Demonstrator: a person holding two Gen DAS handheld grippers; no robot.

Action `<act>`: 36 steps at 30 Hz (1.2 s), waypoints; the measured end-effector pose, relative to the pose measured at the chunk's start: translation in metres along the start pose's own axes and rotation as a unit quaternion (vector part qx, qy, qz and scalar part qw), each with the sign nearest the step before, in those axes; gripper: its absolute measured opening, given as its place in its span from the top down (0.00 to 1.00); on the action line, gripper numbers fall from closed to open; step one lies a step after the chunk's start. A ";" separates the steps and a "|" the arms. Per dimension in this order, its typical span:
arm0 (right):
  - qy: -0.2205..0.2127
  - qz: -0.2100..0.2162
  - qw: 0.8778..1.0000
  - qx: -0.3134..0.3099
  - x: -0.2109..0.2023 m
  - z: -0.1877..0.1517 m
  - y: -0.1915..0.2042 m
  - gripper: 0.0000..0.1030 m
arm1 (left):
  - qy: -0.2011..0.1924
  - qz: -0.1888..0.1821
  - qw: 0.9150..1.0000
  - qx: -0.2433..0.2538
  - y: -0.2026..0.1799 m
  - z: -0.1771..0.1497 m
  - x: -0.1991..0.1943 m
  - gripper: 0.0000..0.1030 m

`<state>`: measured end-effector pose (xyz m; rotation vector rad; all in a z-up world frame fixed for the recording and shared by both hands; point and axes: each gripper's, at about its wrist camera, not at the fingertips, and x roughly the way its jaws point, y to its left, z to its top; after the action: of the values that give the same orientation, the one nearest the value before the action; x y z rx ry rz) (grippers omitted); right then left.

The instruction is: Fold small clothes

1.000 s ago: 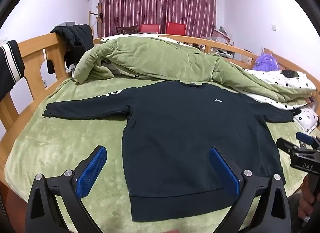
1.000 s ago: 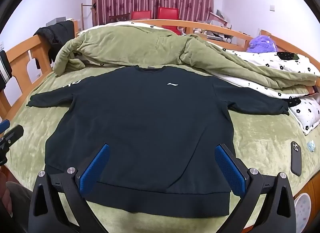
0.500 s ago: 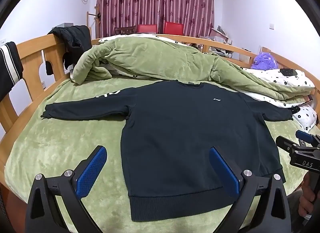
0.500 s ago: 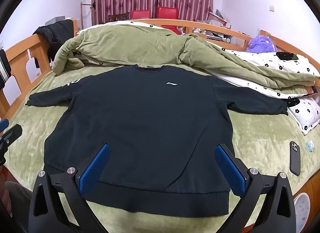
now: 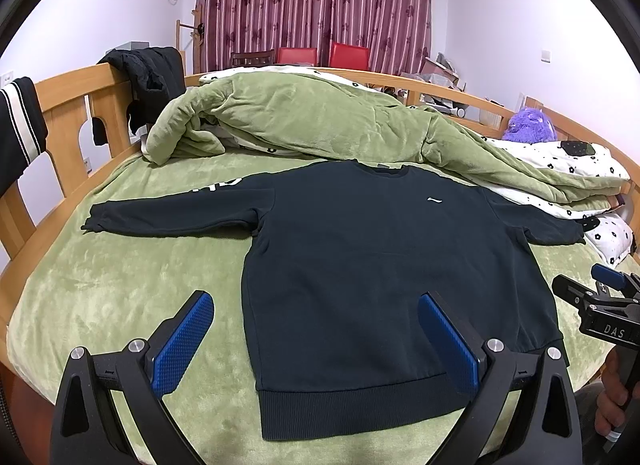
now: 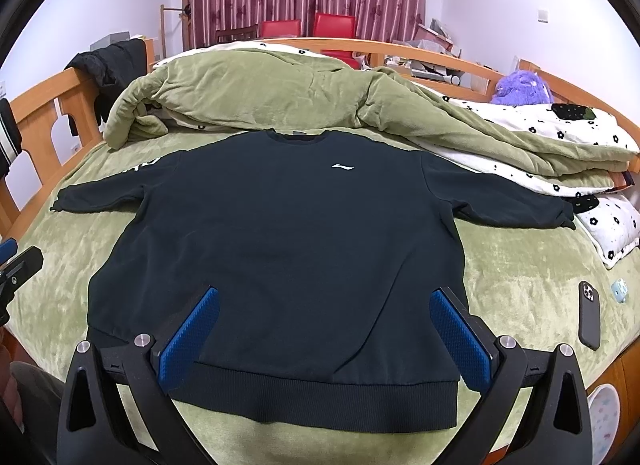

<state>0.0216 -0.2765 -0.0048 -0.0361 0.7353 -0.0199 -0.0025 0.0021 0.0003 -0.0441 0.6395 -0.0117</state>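
A dark navy sweatshirt (image 5: 380,265) with a small white chest logo lies flat, face up, on the green bedcover, sleeves spread to both sides; it also shows in the right wrist view (image 6: 288,241). My left gripper (image 5: 316,329) is open and empty above the hem's left part. My right gripper (image 6: 324,325) is open and empty above the hem's middle. The right gripper also shows at the right edge of the left wrist view (image 5: 600,305). The left gripper shows at the left edge of the right wrist view (image 6: 16,269).
A rumpled green quilt (image 5: 304,117) lies behind the sweatshirt. A black phone (image 6: 589,315) and a small blue item (image 6: 619,291) lie on the bed at the right. A wooden bed rail (image 5: 68,105) with a dark jacket (image 5: 148,77) runs along the left. A purple plush (image 6: 520,85) sits far right.
Both grippers have drifted slightly; the views shifted a little. The sweatshirt has not moved and both grippers stay open.
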 end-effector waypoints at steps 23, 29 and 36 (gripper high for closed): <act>0.000 0.000 1.000 0.002 -0.002 -0.001 -0.002 0.00 | 0.000 0.000 1.000 0.000 0.001 0.001 0.000 0.00; 0.000 0.000 1.000 0.002 -0.002 0.000 -0.002 0.00 | 0.000 0.000 1.000 0.000 0.000 0.001 0.000 0.00; -0.001 0.000 1.000 0.002 -0.002 0.000 -0.003 0.00 | 0.000 0.000 1.000 0.000 0.000 0.001 0.000 0.00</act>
<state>0.0200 -0.2789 -0.0034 -0.0316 0.7340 -0.0210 -0.0023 0.0021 0.0008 -0.0437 0.6392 -0.0112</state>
